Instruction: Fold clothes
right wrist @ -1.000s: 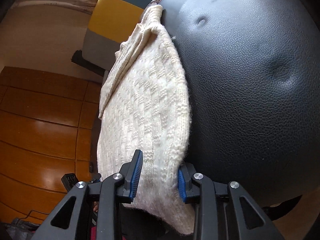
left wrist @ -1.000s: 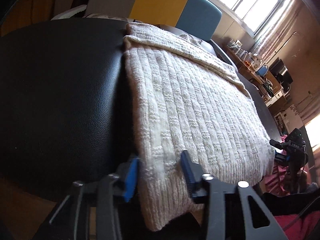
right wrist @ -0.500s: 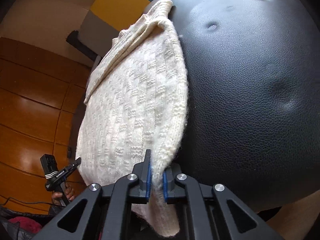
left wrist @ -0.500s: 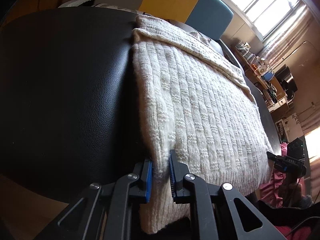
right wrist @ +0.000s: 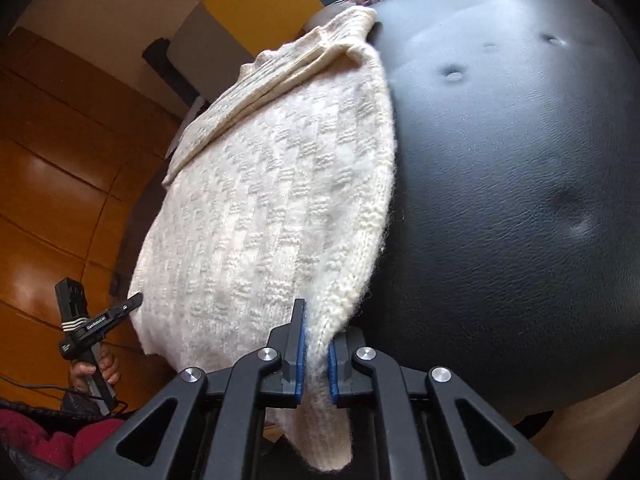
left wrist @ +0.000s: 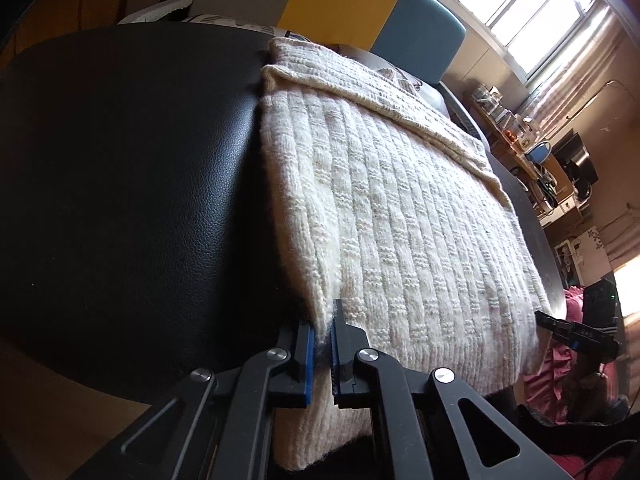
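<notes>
A cream, chunky-knit sweater (left wrist: pixel 400 208) lies spread on a round black leather ottoman (left wrist: pixel 120 180), its near hem hanging over the edge. The left hand-held gripper (left wrist: pixel 322 344) and right hand-held gripper (right wrist: pixel 314 354) are each pinched tight on a near hem corner, probably to carry that hem toward the far, already doubled-over end. Only the left view shows the window (left wrist: pixel 516 4); only the right shows the ottoman's button dimples (right wrist: pixel 454 74).

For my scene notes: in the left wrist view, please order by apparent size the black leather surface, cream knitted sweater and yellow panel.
1. black leather surface
2. cream knitted sweater, nearly alike; nearness makes this unsure
3. yellow panel
</notes>
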Motion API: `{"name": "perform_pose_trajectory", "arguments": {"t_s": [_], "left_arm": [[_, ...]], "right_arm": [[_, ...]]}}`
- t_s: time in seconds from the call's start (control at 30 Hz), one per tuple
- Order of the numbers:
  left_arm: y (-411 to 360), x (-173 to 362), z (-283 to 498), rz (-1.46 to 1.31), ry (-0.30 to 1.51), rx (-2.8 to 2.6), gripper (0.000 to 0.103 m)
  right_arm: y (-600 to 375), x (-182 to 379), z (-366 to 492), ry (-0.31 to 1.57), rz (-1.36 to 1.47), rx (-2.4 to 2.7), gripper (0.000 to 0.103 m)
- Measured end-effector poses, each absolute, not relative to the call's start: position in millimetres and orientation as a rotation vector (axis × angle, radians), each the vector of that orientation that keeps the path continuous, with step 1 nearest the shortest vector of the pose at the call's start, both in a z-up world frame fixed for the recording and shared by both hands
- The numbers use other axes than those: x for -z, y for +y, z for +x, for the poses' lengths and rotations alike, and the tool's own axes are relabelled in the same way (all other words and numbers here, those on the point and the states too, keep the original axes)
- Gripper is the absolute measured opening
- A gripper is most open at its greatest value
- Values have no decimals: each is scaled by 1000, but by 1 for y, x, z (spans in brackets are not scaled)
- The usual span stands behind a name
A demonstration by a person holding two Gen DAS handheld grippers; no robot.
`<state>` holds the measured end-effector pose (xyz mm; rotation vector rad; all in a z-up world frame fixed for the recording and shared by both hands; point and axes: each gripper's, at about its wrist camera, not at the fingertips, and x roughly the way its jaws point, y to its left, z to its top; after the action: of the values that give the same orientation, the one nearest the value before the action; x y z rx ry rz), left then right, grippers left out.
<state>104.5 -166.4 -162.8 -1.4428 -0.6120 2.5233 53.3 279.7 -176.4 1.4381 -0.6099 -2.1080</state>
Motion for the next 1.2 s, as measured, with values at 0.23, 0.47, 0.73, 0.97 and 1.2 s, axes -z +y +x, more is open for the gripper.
{"name": "perform_pose_trajectory", "arguments": {"t_s": [0.23, 0.47, 0.73, 0.97, 1.2], "left_arm": [[-194, 146, 133, -1256, -828, -2417, 5], [-217, 116, 127, -1065, -1000, -2328, 5], [-230, 80, 57, -852, -1122, -2268, 5], [-243, 75, -34, -762, -1214, -2239, 5], [-247, 75, -115, -756, -1256, -2242, 5]], "right_arm": [[279, 173, 70, -755, 1305, 1956, 7], [292, 152, 55, -902, 1147, 1879, 7], [286, 127, -2, -972, 1042, 1889, 7], [288, 117, -78, -1045, 988, 1946, 7], [295, 113, -155, -1106, 959, 1984, 7]]}}
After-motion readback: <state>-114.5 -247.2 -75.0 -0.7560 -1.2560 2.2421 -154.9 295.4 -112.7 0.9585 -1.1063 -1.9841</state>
